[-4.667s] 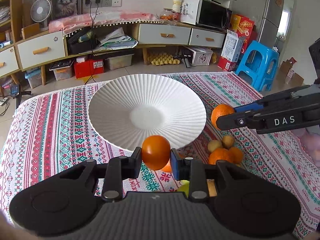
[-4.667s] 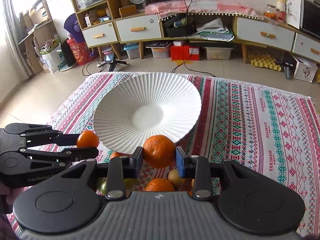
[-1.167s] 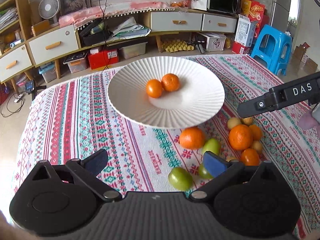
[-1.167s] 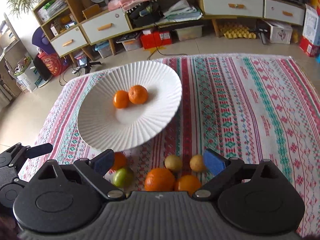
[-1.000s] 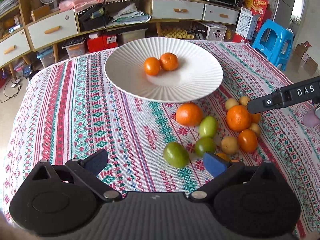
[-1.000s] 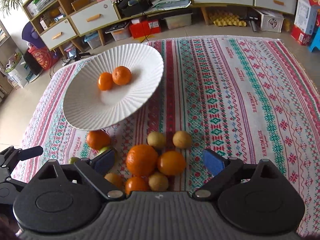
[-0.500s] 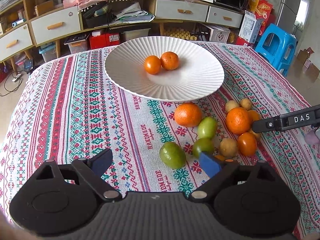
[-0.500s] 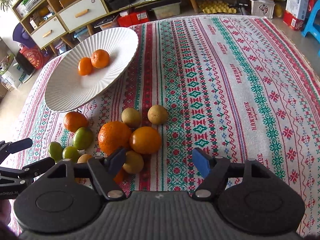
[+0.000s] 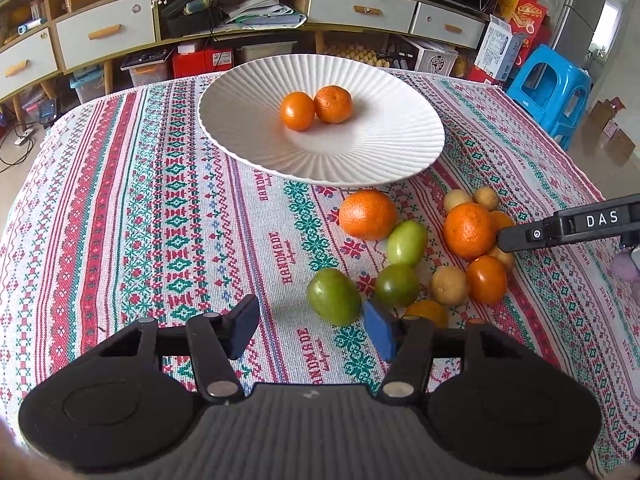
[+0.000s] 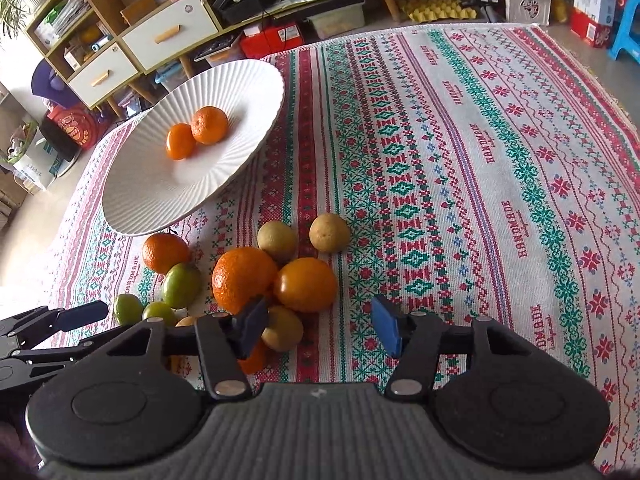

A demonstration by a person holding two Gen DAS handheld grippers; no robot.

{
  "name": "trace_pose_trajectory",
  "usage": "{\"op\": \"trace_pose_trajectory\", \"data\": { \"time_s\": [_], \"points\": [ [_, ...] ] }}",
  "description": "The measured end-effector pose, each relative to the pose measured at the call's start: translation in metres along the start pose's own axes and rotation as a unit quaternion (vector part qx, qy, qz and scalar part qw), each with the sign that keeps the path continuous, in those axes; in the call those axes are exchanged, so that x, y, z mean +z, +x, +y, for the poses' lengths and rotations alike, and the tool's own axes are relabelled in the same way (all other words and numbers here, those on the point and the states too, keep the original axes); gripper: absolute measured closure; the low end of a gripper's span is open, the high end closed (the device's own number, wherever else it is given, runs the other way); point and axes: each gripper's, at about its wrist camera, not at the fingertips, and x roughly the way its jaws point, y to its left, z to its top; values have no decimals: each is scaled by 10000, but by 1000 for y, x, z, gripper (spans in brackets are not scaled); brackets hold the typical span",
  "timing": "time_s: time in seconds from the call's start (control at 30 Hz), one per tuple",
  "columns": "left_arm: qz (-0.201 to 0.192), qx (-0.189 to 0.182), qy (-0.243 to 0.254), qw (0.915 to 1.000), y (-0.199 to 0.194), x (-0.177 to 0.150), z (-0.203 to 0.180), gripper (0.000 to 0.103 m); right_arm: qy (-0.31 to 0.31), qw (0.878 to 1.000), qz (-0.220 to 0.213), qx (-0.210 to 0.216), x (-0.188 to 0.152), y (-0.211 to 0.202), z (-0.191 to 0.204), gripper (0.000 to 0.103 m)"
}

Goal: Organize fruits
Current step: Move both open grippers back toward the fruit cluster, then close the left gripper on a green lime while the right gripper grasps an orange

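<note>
A: A cluttered living room, drawers and shelves along the back wall, and in front a table under a patterned tablecloth (image 9: 168, 216). The white ribbed plate (image 9: 400, 148) is the landmark.

B: What's on the plate?

A: Two small oranges (image 9: 316, 109), touching each other, near its middle. The rest of the fruit lies in a loose pile (image 10: 256, 276) on the cloth just beside the plate's near rim: oranges, green fruits, small yellow-brown ones.

B: And the tongs?

A: Both have just been closing, yet neither holds anything. The left gripper (image 9: 310, 330) stands half open with only cloth between its pads; a green fruit (image 9: 334, 297) sits by its right pad, toward the pile. The right gripper (image 10: 320, 326) is likewise half open and empty, its left pad over the edge of a large orange (image 10: 244, 278) and a yellow-brown fruit.

B: So which step?

A: I'd judge a second round of picking, with most of the job ahead. Next, each gripper likely needs shifting sideways to centre one fruit between its pads before closing, then a carry over the plate's rim.
</note>
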Motion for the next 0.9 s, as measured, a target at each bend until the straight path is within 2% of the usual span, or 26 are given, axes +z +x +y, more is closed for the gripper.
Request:
{"op": "trace_pose_trajectory", "data": {
  "time_s": [0.23, 0.4, 0.67, 0.9],
  "points": [
    [-42, -39, 39, 10000, -3, -3, 0, 52, 63, 9999, -88, -26, 1, -6, -3, 50],
    [-29, -139, 48, 9999, 0, 0, -2, 58, 142, 9999, 18, 74, 4, -1, -4, 53],
    [-74, -179, -59, 9998, 5, 1, 0, 60, 182, 9998, 58, 96, 4, 4, -2, 57],
    [-77, -68, -27, 9999, 10, 0, -6, 65, 200, 9997, 52, 140, 7, 6, -1, 59]
  ]
}}
